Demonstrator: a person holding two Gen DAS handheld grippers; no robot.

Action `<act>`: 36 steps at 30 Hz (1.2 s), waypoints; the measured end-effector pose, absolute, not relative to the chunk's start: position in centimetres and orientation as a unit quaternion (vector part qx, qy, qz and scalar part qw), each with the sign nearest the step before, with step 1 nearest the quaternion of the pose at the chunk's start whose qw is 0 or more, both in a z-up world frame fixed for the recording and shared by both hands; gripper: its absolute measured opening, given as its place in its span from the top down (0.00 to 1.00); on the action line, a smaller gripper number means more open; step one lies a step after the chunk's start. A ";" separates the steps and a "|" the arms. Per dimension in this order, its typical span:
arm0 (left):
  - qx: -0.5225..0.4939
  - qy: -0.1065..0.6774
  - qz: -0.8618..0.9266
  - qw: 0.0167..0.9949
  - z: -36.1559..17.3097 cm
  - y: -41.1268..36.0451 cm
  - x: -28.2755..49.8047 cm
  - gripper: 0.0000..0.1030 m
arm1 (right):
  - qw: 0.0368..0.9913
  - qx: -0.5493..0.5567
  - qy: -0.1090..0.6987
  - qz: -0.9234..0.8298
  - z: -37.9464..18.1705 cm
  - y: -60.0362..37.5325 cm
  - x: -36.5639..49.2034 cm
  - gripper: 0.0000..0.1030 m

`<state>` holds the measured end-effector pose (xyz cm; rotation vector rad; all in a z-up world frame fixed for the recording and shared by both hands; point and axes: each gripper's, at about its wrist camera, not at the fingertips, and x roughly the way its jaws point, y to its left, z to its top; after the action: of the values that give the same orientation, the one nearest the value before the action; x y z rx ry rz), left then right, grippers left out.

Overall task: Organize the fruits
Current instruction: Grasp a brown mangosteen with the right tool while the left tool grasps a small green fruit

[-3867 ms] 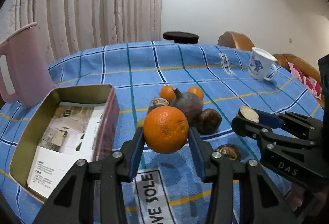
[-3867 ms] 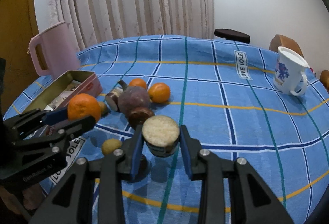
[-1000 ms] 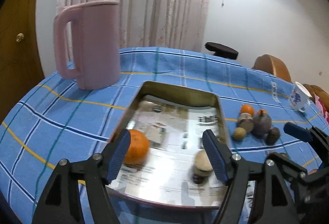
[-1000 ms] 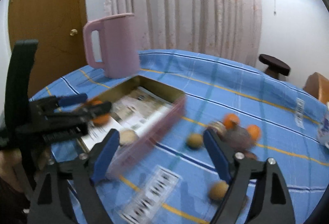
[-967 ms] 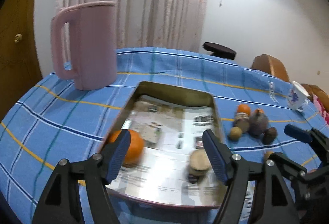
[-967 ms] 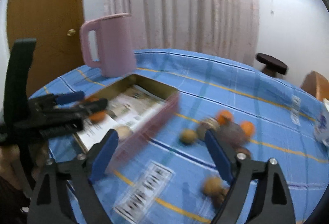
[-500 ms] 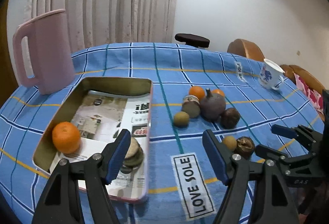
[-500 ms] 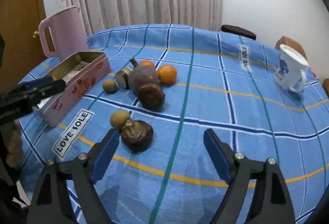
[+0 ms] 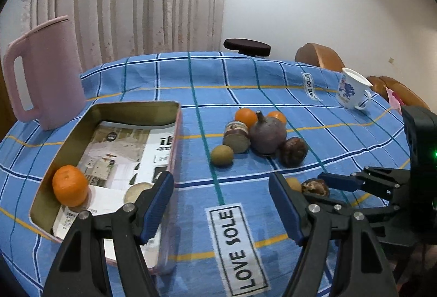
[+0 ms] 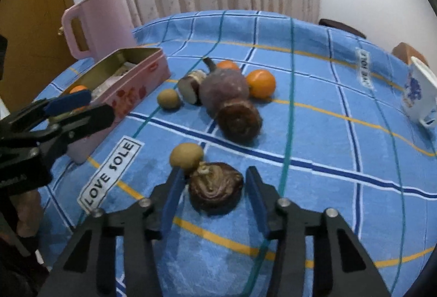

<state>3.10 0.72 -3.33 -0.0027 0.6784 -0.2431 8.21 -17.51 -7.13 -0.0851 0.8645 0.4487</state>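
Blue tablecloth (image 9: 273, 73): three oranges (image 9: 70, 185), two kiwis (image 9: 222, 155).

Left gripper (image 9: 221, 204) and right gripper (image 10: 213, 198): black angular frames, blue finger pads, silver screws.

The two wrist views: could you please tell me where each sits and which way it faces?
Left wrist: on the left tool, facing across the table toward the tin; its own fingers and the right tool show.
Right wrist: on the right tool, angled down at a dark fruit, jaws closing around it; the left tool shows.
Shared: tin, pink jug, cup.
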 end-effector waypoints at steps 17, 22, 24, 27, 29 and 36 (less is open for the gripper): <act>0.031 0.370 -0.177 0.911 -4.8 -5.1 4.6 0.29 | 0.906 -0.021 0.398 0.146 -6.4 -21.6 8.1 0.58; 0.040 0.389 -0.184 0.902 -5.8 -6.2 5.3 0.47 | 0.905 0.002 0.401 0.143 -6.6 -22.6 8.3 0.58; 0.040 0.402 -0.187 0.896 -6.3 -6.4 5.6 0.53 | 0.904 0.004 0.402 0.144 -6.6 -22.6 8.3 0.58; 0.041 0.414 -0.192 0.889 -6.7 -6.6 5.9 0.53 | 0.903 0.002 0.404 0.144 -6.7 -22.5 8.4 0.58; 0.042 0.418 -0.192 0.887 -6.9 -6.6 6.1 0.53 | 0.902 0.001 0.406 0.145 -6.8 -22.4 8.4 0.58; 0.042 0.418 -0.201 0.885 -6.9 -6.7 6.2 0.74 | 0.900 -0.003 0.411 0.145 -6.9 -22.2 8.6 0.58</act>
<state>6.19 -6.71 -6.88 0.0869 0.8704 -0.4182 8.60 -22.22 -6.91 -0.0060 0.8501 0.3005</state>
